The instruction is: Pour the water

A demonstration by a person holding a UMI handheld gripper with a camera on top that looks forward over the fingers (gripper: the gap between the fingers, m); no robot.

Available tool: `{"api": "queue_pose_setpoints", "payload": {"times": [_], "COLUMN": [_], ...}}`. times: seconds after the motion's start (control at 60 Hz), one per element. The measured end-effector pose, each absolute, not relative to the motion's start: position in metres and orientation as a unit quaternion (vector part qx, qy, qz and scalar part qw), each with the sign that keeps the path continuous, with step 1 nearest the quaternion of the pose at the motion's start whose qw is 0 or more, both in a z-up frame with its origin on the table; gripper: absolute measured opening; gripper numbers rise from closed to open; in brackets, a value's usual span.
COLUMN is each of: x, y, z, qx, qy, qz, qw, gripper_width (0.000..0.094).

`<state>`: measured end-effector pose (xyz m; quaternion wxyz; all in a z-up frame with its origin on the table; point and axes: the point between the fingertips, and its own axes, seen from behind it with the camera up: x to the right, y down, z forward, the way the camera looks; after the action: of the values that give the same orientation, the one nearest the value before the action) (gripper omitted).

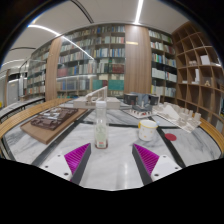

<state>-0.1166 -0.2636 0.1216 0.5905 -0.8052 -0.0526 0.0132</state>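
A clear plastic bottle [101, 126] stands upright on the white table [115, 165], just ahead of my left finger. To its right, farther off, sits a small white cup [148, 130]. My gripper [112, 158] is open, its magenta pads [77, 156] spread wide with only bare tabletop between them. It touches neither the bottle nor the cup.
A wooden tray [50, 123] with dark contents lies at the left. Small red and white items [170, 136] sit at the right, with dark boxes [137, 101] farther back. Bookshelves [100, 55] line the room behind the table.
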Motion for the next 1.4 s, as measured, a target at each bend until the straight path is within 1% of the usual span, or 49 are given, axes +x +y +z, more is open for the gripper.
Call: {"api": "queue_pose_setpoints", "payload": {"times": [0.1, 0.217, 0.317, 0.383, 0.45, 0.467, 0.5, 0.583, 0.633, 0.7, 0.75, 0.833, 0.9, 0.967, 1.0, 1.05, 1.117, 1.217, 1.333, 1.4], "x": [-0.157, -0.179, -0.184, -0.184, -0.184, -0.182, -0.182, -0.184, -0.188, -0.192, -0.195, -0.198, -0.206, -0.203, -0.197, -0.182, -0.163, -0.117, -0.069, -0.067], "y": [-0.207, -0.145, -0.100, -0.080, -0.070, -0.068, -0.067, -0.068, -0.070, -0.071, -0.073, -0.077, -0.080, -0.081, -0.080, -0.073, -0.068, -0.043, -0.024, -0.008], "z": [0.127, 0.114, 0.099, 0.088, 0.084, 0.086, 0.087, 0.088, 0.090, 0.101, 0.119, 0.165, 0.203, 0.238, 0.254, 0.275, 0.295, 0.292, 0.256, 0.234], "qx": [-0.787, -0.785, -0.786, -0.789, -0.789, -0.784, -0.782, -0.779, -0.776, -0.771, -0.761, -0.734, -0.710, -0.683, -0.664, -0.628, -0.569, -0.482, -0.422, -0.406], "qy": [-0.073, -0.075, -0.071, -0.066, -0.062, -0.062, -0.060, -0.068, -0.076, -0.082, -0.077, -0.055, -0.021, 0.033, 0.068, 0.117, 0.188, 0.283, 0.368, 0.408], "qz": [0.015, 0.011, 0.010, 0.007, 0.015, 0.016, 0.019, 0.027, 0.039, 0.055, 0.082, 0.159, 0.253, 0.367, 0.427, 0.520, 0.627, 0.720, 0.755, 0.757], "qw": [0.612, 0.615, 0.614, 0.610, 0.611, 0.617, 0.620, 0.623, 0.625, 0.629, 0.639, 0.658, 0.656, 0.630, 0.610, 0.567, 0.498, 0.412, 0.342, 0.310], "gripper_width": [0.0854, 0.0845, 0.0807, 0.0735, 0.0615, 0.0518, 0.0503, 0.0426, 0.0403, 0.0399, 0.0399, 0.0397, 0.0397, 0.0397, 0.0394, 0.0395, 0.0390, 0.0390, 0.0394, 0.0395]}}
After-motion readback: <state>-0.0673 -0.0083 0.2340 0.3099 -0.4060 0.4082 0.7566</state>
